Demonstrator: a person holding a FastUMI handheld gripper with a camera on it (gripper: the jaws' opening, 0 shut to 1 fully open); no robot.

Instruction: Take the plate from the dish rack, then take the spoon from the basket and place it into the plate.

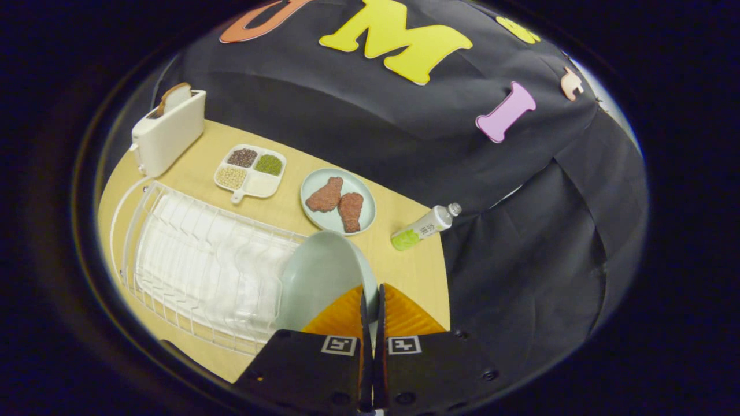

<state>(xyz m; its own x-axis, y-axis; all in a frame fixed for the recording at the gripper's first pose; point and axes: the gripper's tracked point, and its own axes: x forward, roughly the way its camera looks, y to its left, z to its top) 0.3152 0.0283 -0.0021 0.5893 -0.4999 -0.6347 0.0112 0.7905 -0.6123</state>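
— Orange fingers [347, 315] first: what are they at?
— Gripper [370, 309] pinches the pale plate [321, 277] by its rim, tilted beside the white dish rack [191, 260].

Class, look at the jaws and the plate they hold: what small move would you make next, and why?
Probably lift the plate a little further away from the rack and carry it toward bare table. The gripper has its jaws closed on the plate's rim, and the plate stands tilted at the rack's end, so it needs setting down flat before the spoon step.
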